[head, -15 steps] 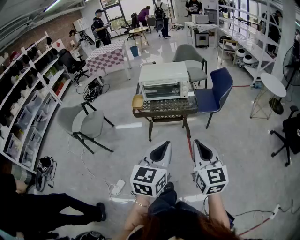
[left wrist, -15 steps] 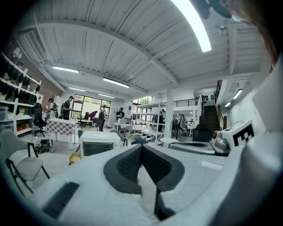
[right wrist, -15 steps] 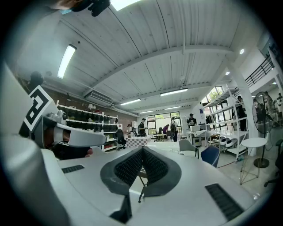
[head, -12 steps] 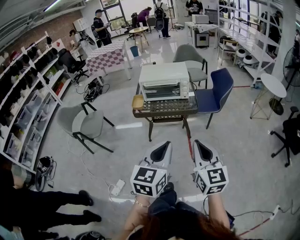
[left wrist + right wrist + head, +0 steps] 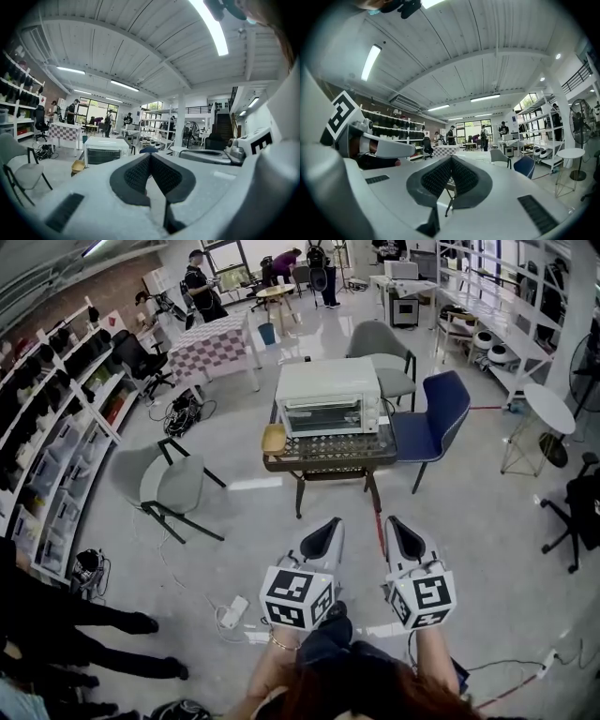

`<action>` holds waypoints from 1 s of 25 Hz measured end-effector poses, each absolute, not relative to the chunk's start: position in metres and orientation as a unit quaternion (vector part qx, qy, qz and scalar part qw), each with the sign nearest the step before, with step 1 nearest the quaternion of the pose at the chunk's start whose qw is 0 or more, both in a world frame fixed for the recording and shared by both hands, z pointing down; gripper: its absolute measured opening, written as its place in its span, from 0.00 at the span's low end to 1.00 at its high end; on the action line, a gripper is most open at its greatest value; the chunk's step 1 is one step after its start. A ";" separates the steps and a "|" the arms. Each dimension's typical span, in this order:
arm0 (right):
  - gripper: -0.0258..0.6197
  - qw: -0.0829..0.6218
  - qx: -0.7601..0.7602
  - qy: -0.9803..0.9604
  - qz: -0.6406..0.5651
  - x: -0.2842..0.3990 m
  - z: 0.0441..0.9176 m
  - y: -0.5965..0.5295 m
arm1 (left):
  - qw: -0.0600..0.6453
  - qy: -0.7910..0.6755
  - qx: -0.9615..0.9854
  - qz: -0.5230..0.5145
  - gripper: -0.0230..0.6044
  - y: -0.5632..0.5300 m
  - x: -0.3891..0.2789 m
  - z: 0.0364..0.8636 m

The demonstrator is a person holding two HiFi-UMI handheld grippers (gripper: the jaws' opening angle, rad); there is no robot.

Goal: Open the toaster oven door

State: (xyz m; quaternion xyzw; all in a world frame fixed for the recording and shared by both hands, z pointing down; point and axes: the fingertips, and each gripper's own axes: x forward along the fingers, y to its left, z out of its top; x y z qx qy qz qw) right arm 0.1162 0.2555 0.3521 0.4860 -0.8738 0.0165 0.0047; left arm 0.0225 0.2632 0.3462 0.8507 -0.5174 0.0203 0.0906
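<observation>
Head view, boxy white toaster oven (image 5: 328, 397)

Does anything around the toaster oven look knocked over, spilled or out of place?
Nothing stands out. The toaster oven sits upright on the table with its door shut, and a tan bowl rests beside it. No spill or damage shows from here.

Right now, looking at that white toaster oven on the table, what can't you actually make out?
Toaster oven door handle and controls: head view, too far and small.
Oven's inside: left gripper view, the door front is only a dark blur.
Oven's front: right gripper view, hidden behind the right gripper and its shut jaws.
Tan dish beside the oven: head view, contents too small to tell.
</observation>
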 end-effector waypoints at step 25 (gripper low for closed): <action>0.04 0.009 0.476 -0.877 0.065 0.077 0.366 0.160 | 0.103 -0.505 0.857 0.014 0.06 0.162 -0.009 0.352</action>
